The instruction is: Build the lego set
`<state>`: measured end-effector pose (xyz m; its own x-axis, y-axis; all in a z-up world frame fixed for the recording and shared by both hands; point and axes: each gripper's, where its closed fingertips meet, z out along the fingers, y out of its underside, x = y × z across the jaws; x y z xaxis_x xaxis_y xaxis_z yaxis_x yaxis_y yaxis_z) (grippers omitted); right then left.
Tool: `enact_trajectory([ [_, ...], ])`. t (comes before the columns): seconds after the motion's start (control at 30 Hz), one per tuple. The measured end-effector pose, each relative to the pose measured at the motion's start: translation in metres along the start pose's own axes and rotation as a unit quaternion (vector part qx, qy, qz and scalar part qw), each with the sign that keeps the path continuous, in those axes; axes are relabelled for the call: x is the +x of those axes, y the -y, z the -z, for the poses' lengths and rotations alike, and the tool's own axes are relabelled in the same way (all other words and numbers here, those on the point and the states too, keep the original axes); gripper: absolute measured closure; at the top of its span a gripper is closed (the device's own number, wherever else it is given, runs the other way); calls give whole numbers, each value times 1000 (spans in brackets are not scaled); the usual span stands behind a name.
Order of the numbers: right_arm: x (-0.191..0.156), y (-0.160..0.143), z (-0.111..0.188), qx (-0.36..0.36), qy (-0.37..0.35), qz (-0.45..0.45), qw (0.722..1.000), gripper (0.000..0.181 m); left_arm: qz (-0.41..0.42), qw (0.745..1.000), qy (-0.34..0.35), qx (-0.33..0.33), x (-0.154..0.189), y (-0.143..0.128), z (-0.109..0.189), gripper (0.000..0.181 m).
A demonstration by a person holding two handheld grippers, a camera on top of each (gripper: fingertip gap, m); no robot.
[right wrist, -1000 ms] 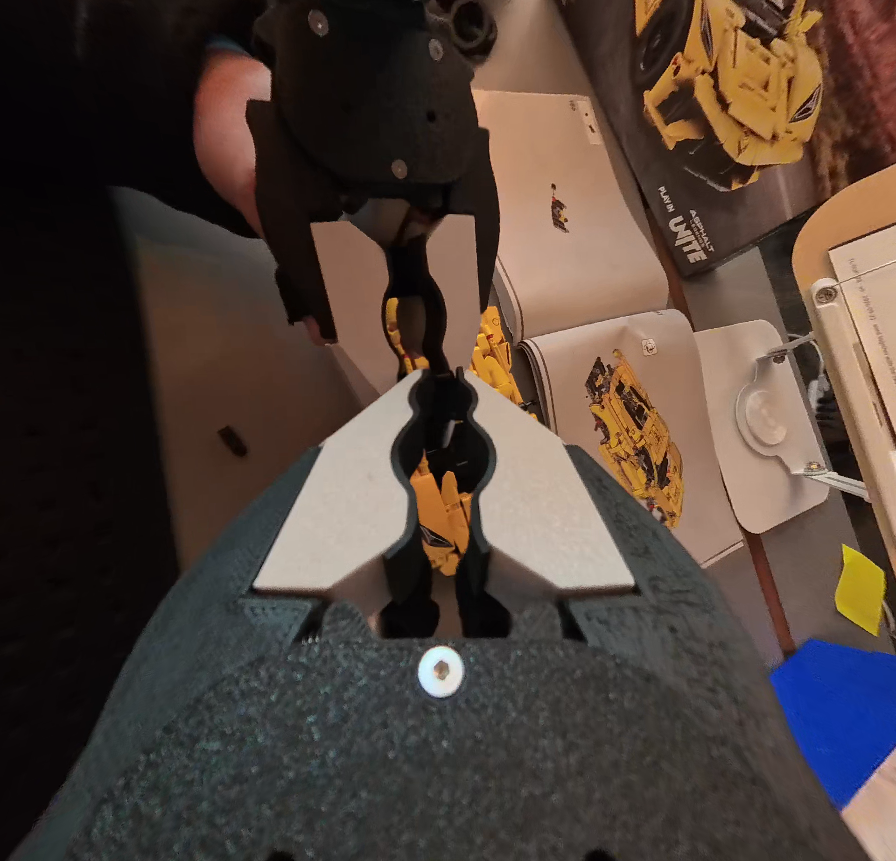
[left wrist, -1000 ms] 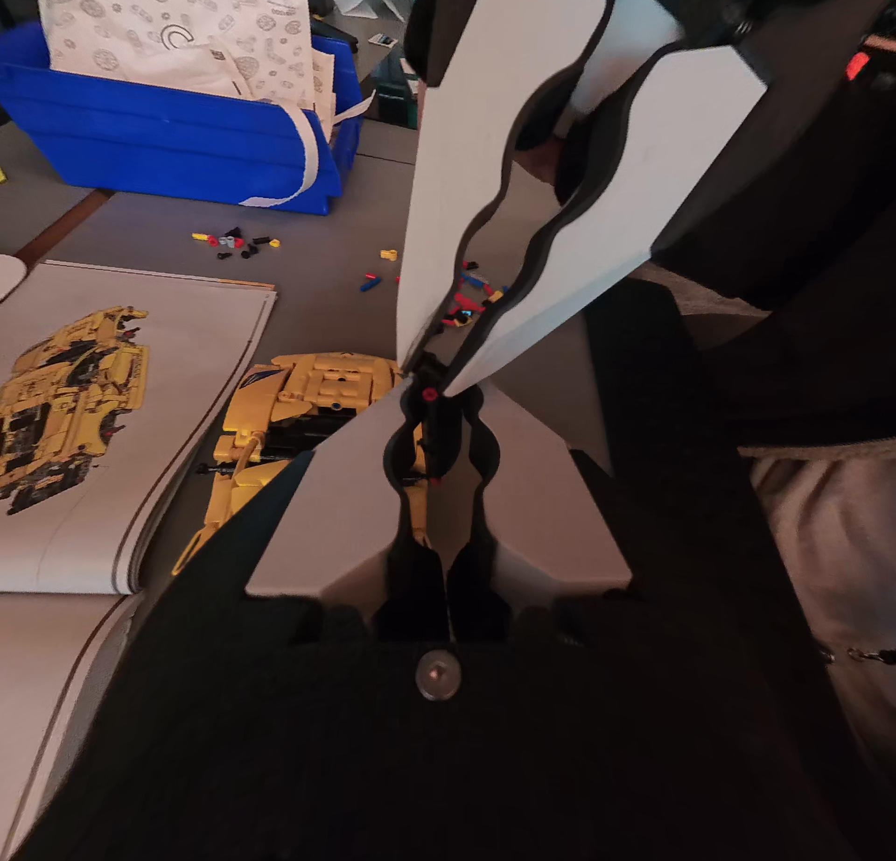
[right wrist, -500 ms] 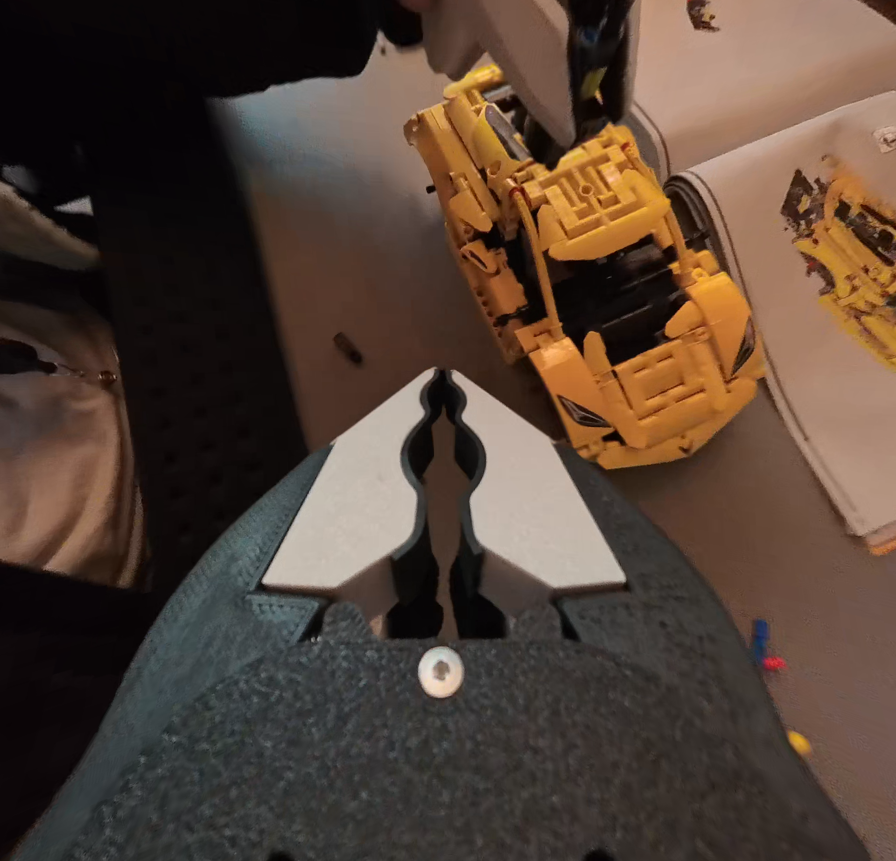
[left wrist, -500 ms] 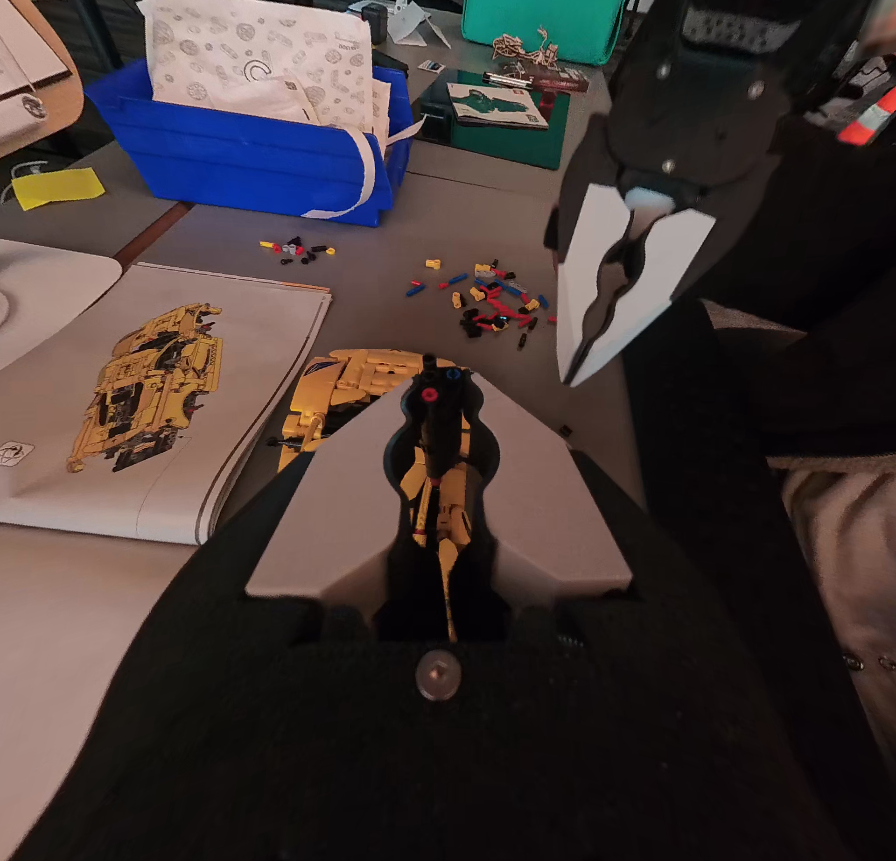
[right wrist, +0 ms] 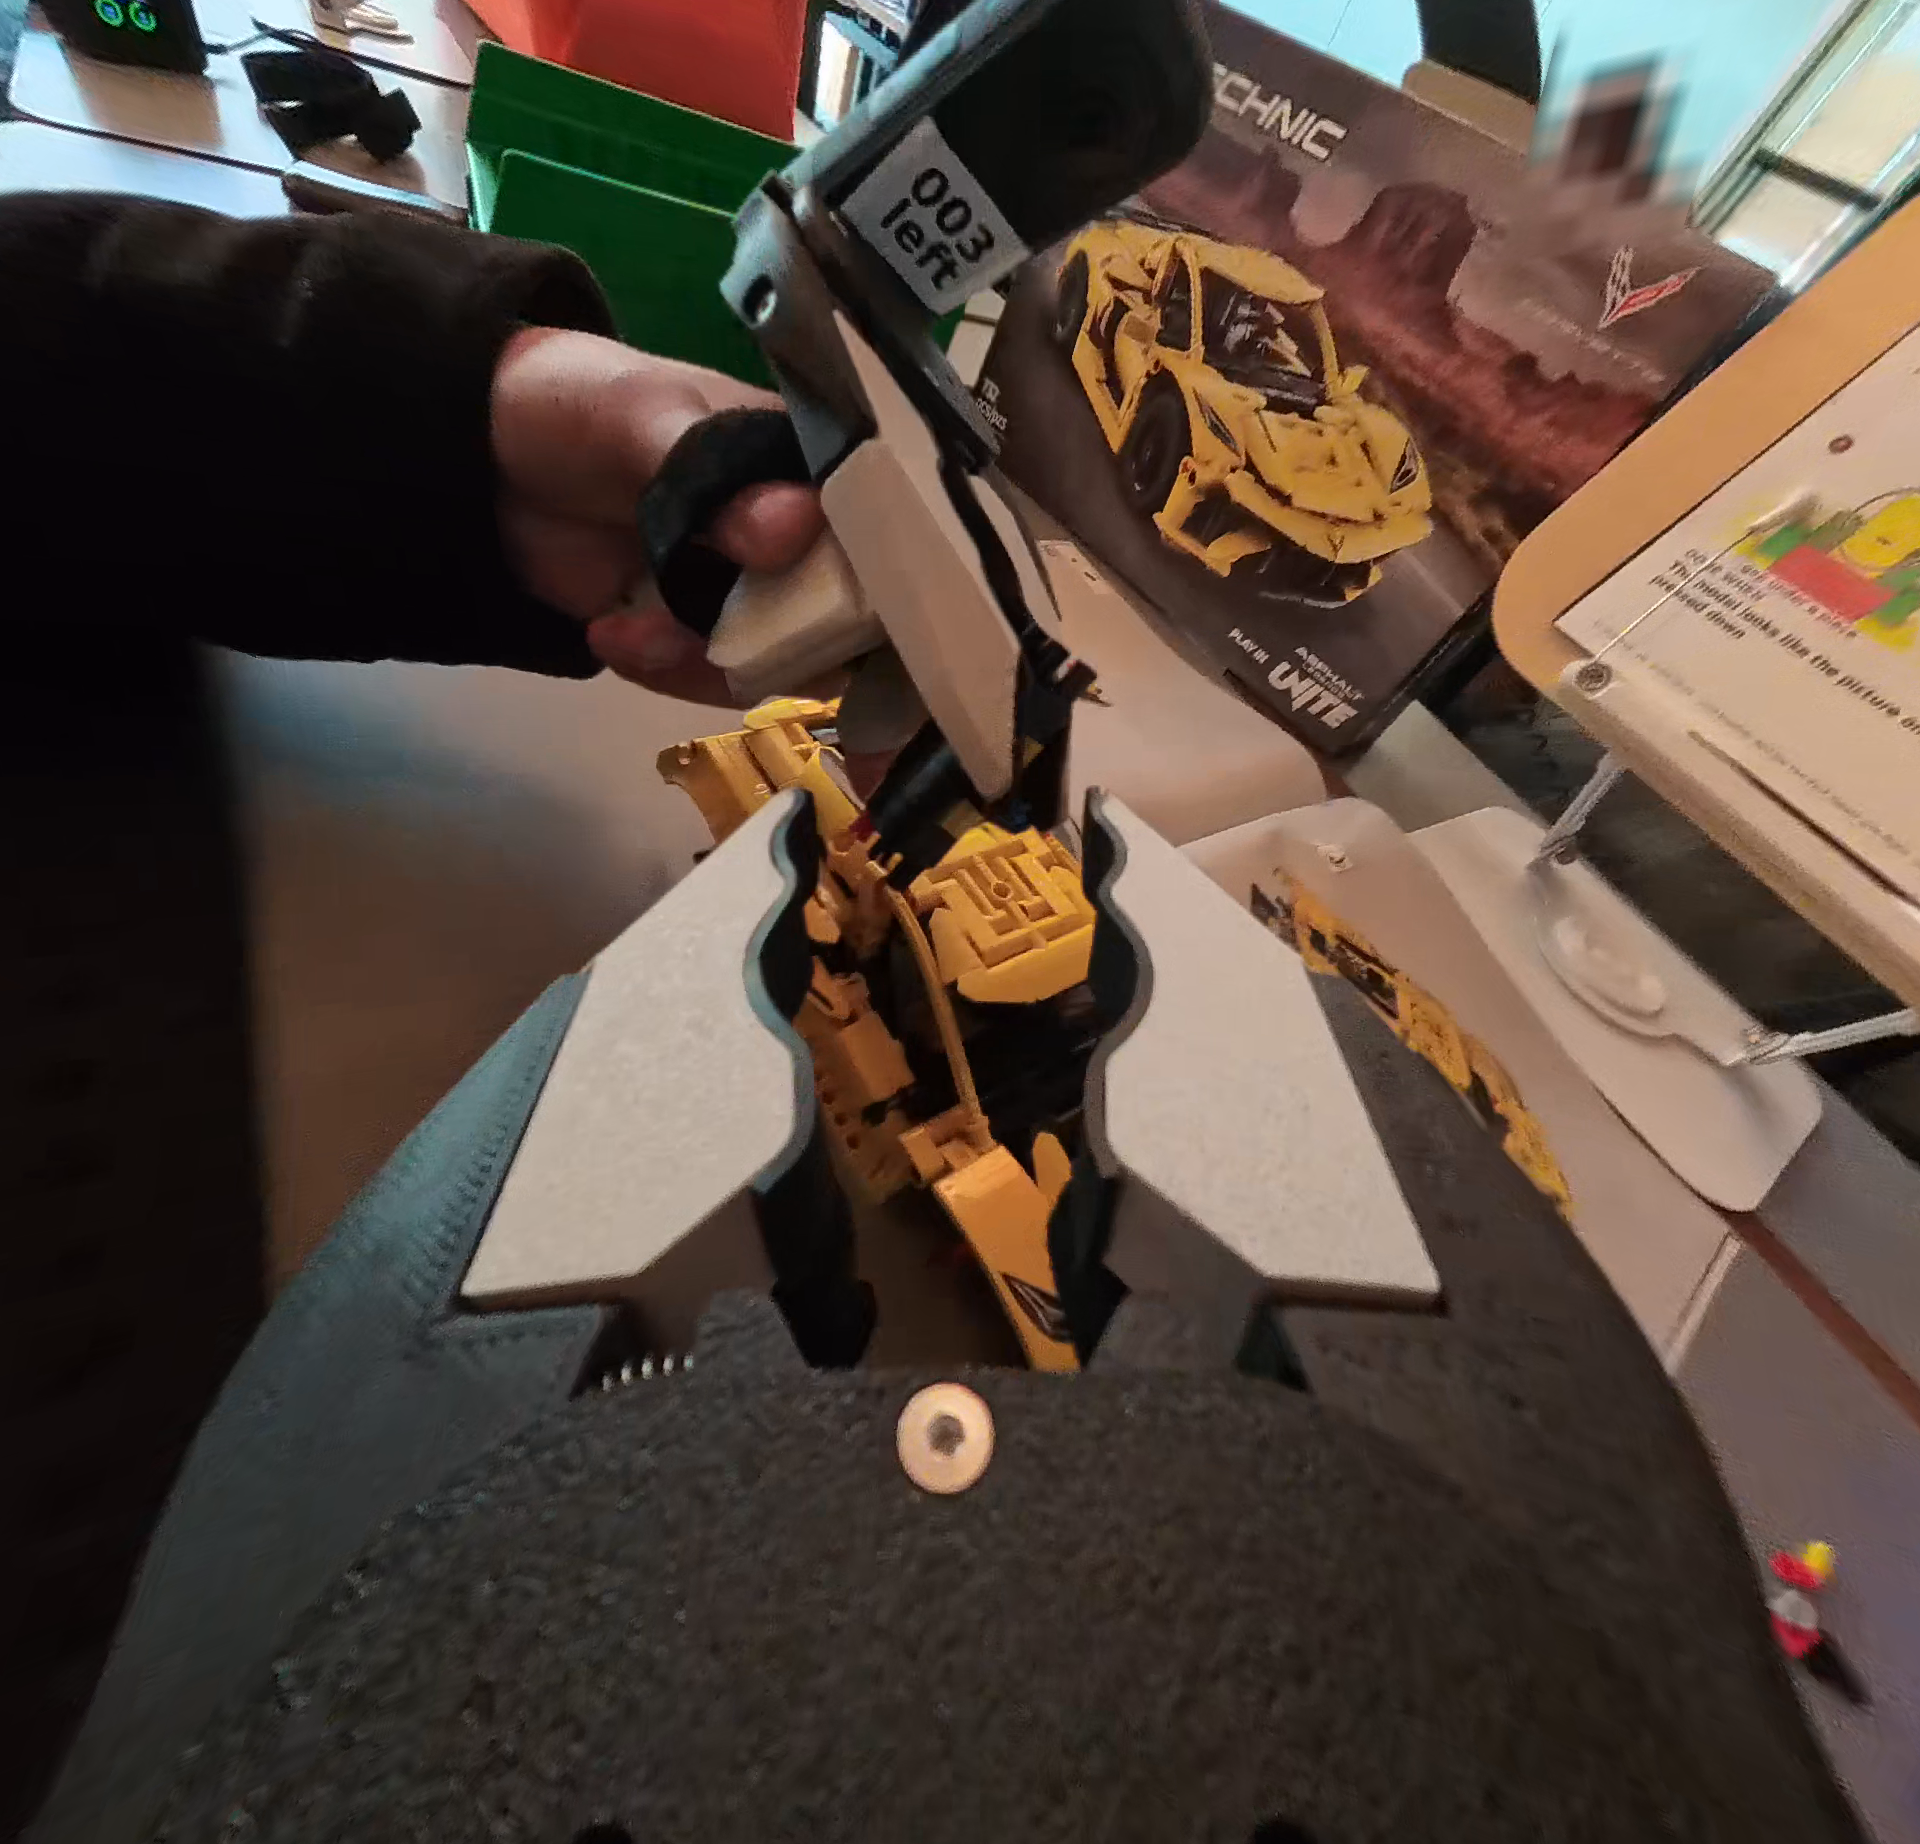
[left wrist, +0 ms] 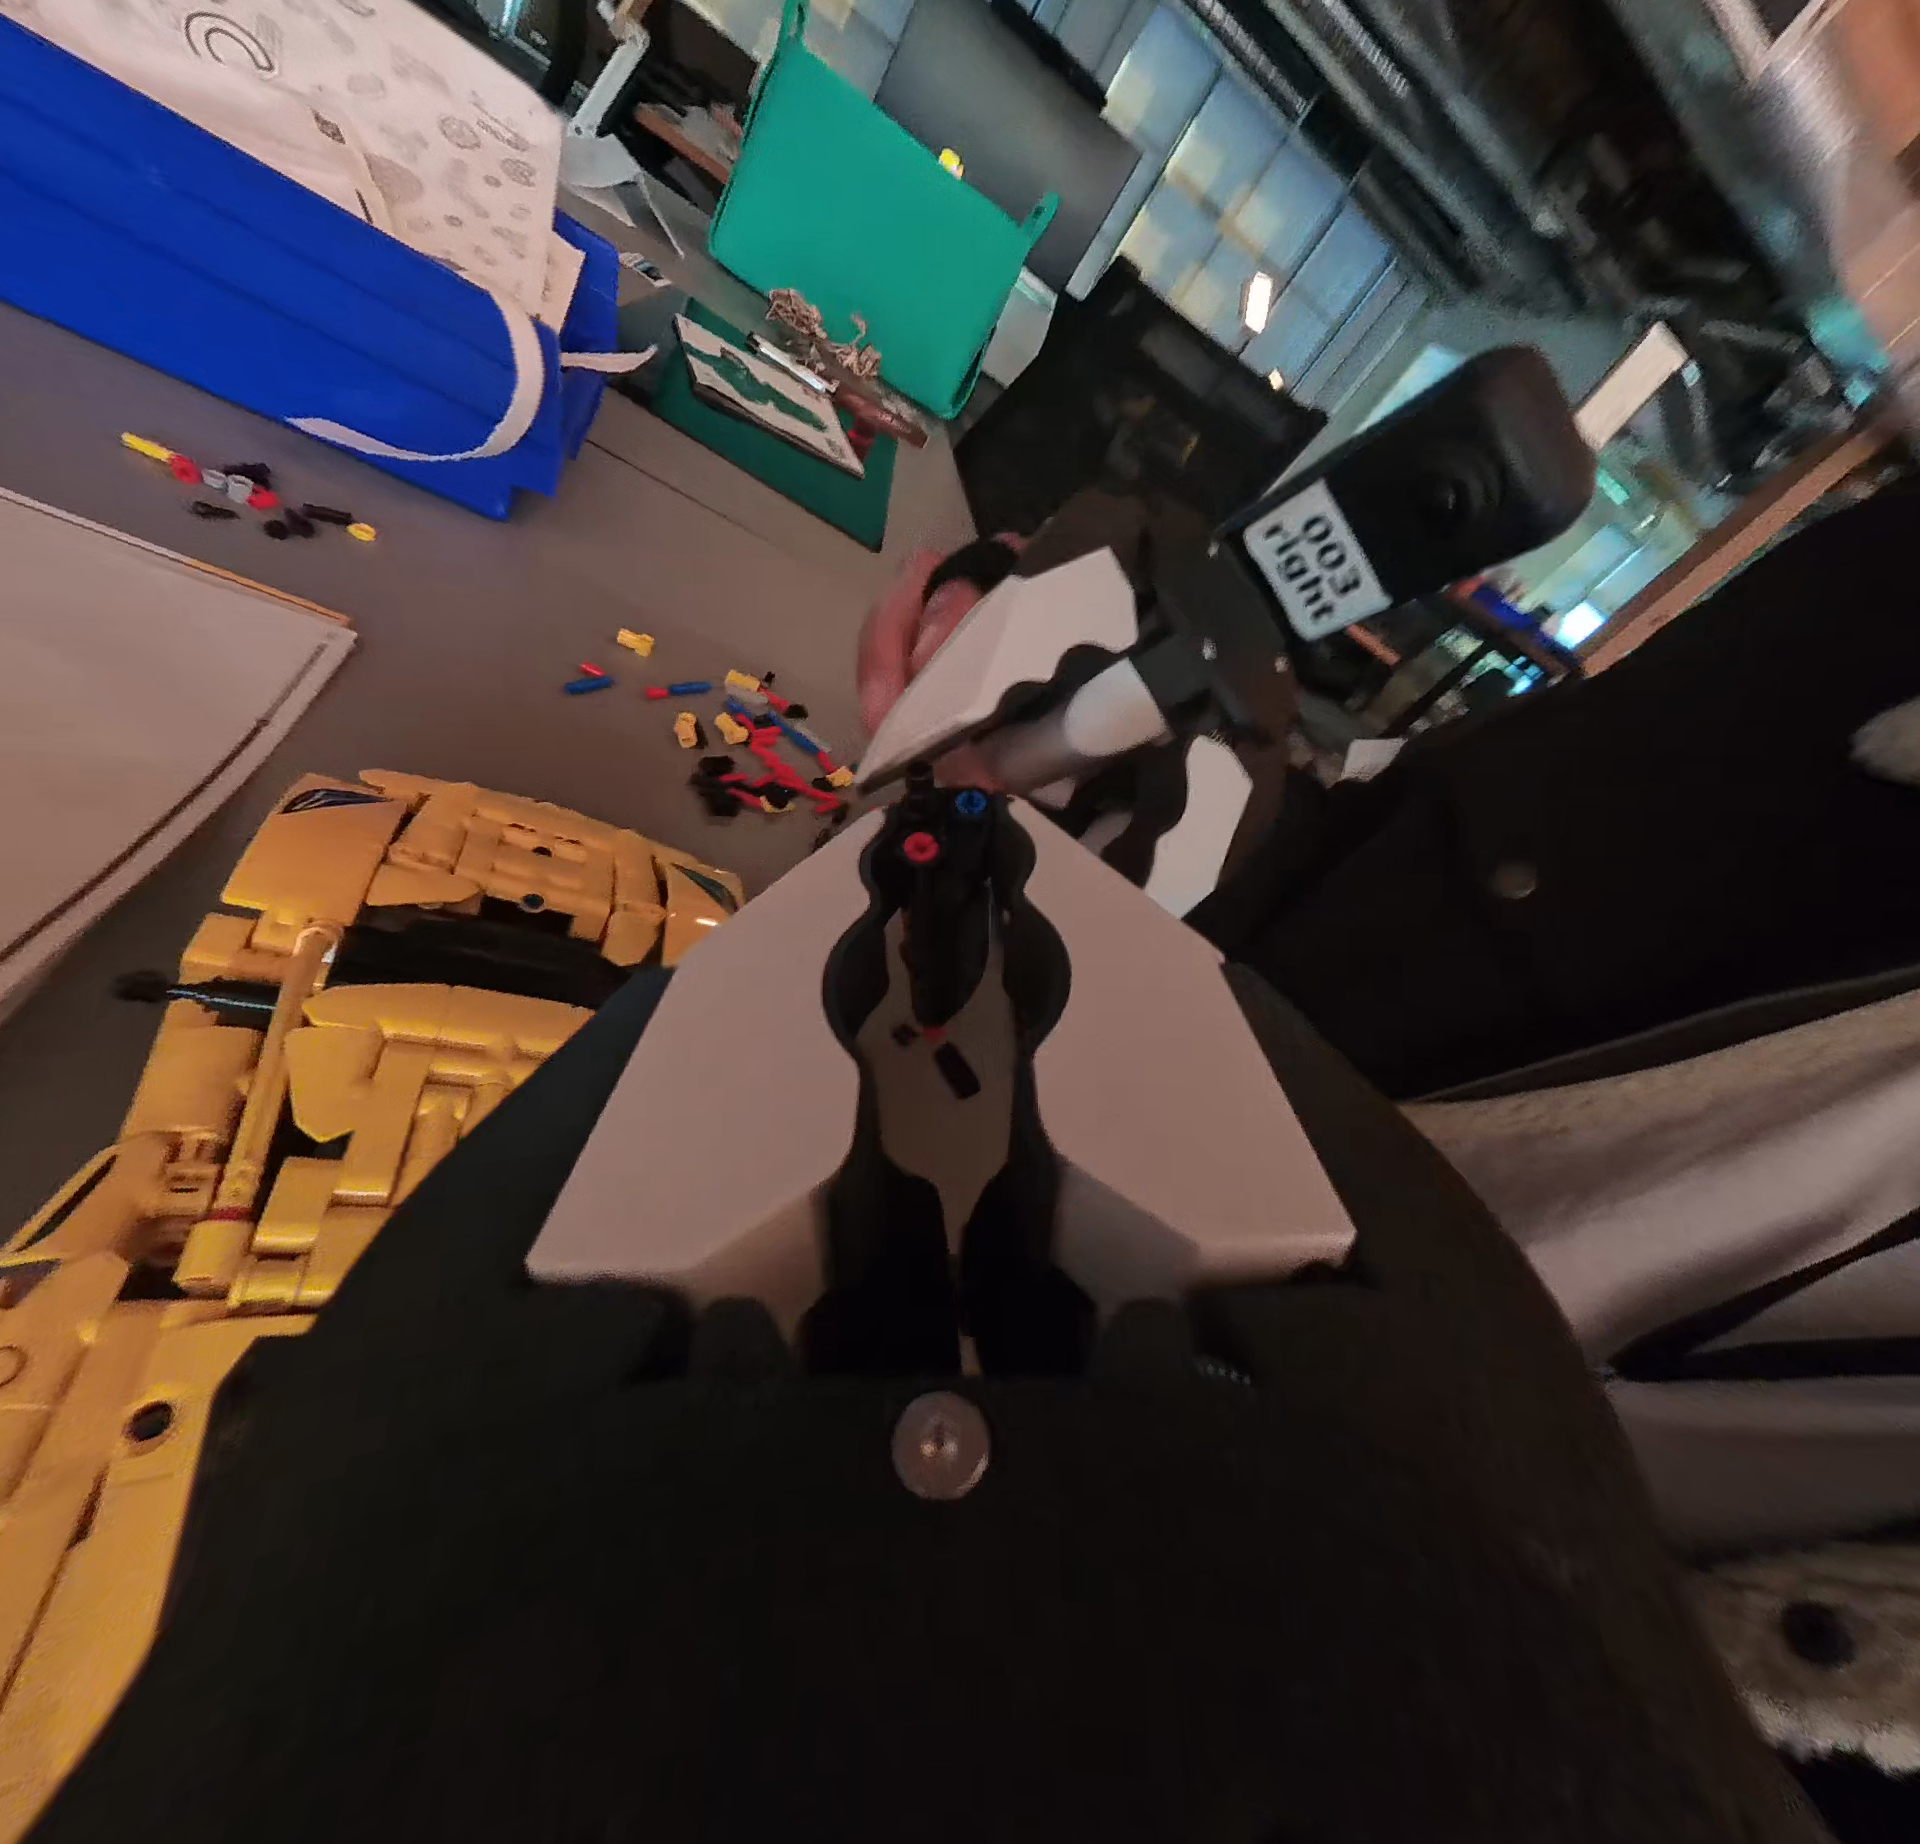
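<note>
My left gripper (left wrist: 940, 826) is shut on a small black lego part (left wrist: 935, 921) with a red and a blue pin at its tip. It holds the part in the air over the yellow lego car (left wrist: 364, 1015). In the right wrist view the left gripper (right wrist: 1003, 766) points down at the car's roof (right wrist: 997, 921), with the black part sticking out of its tips. My right gripper (right wrist: 945, 826) is open and empty, with its jaws on either side of the car in that view. One of its fingers (left wrist: 997, 651) reaches close to the held part.
Loose small pieces (left wrist: 758, 745) lie beyond the car, with a smaller pile (left wrist: 239, 490) by a blue bin (left wrist: 260, 267). The open manual (right wrist: 1403, 1015) and the set's box (right wrist: 1299, 392) are on the right. A sheet on a stand (right wrist: 1766, 599) is at the far right. My two grippers' fingertips are within a few centimetres of each other.
My right gripper has opened and swung back towards the left gripper and the car. The left gripper has tilted up, still holding the black part.
</note>
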<state>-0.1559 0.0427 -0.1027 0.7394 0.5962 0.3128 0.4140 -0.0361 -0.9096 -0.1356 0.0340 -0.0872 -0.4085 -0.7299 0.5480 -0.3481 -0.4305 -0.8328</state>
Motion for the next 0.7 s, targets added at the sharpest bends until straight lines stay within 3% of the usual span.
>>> enact_trajectory([
  [0.17,15,-5,-14,6,-54,-61,997,138,29,998,7,64,-5,12,-1,166],
  [0.23,21,-7,-15,16,-80,-77,994,147,29,995,9,97,-6,19,1,164],
  [0.27,22,-8,-14,20,-86,-78,993,163,32,993,4,114,-5,23,2,160],
  [0.33,24,-3,-11,59,-93,-100,989,163,34,992,-10,124,0,26,1,158],
  [0.47,20,3,-7,120,-45,-178,976,164,10,992,-7,122,4,26,0,158],
  [0.6,25,16,5,211,22,-283,935,165,-44,990,13,136,5,28,0,158],
  [0.7,21,13,2,203,28,-273,940,164,-75,985,20,151,9,30,-3,159],
])
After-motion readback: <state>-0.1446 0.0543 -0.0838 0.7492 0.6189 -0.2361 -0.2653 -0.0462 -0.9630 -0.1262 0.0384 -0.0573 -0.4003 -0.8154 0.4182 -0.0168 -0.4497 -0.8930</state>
